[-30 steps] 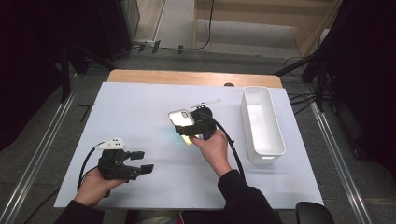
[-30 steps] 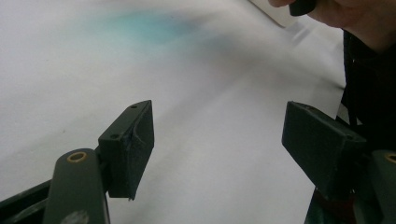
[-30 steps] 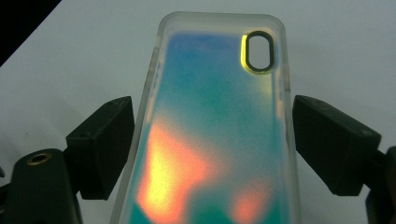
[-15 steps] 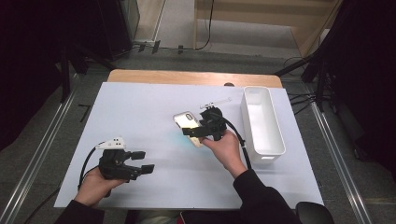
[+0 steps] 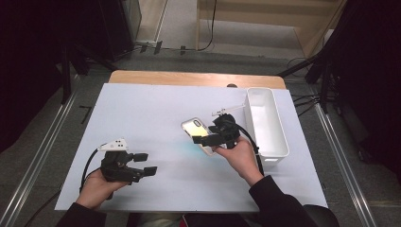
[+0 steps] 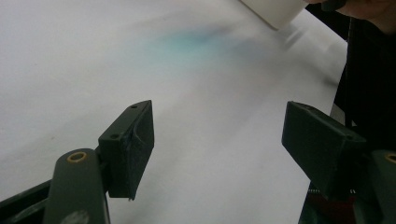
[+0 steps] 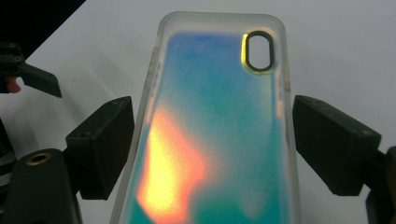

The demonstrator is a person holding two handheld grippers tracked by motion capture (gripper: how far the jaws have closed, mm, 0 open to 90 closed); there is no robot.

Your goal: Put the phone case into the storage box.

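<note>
A translucent phone case [image 5: 195, 128] with an iridescent teal and orange sheen hangs above the middle of the white table [image 5: 156, 109]. My right gripper [image 5: 206, 137] is shut on it, one jaw on each long side. In the right gripper view the case [image 7: 219, 140] runs up between the jaws of that gripper [image 7: 214, 137], camera cut-out at the far end. My left gripper [image 5: 146, 163] rests in the hand at the table's front left, open, with nothing between its jaws [image 6: 217, 140] but bare table.
A long white bin [image 5: 280, 135] stands along the table's right side, just right of the right hand; its corner [image 6: 275, 9] shows in the left gripper view. A wooden strip [image 5: 189, 78] lines the far edge. Dark floor and metal rails surround the table.
The right hand has carried the phone case to the right, closer to the white bin. The left hand and its gripper have stayed where they were.
</note>
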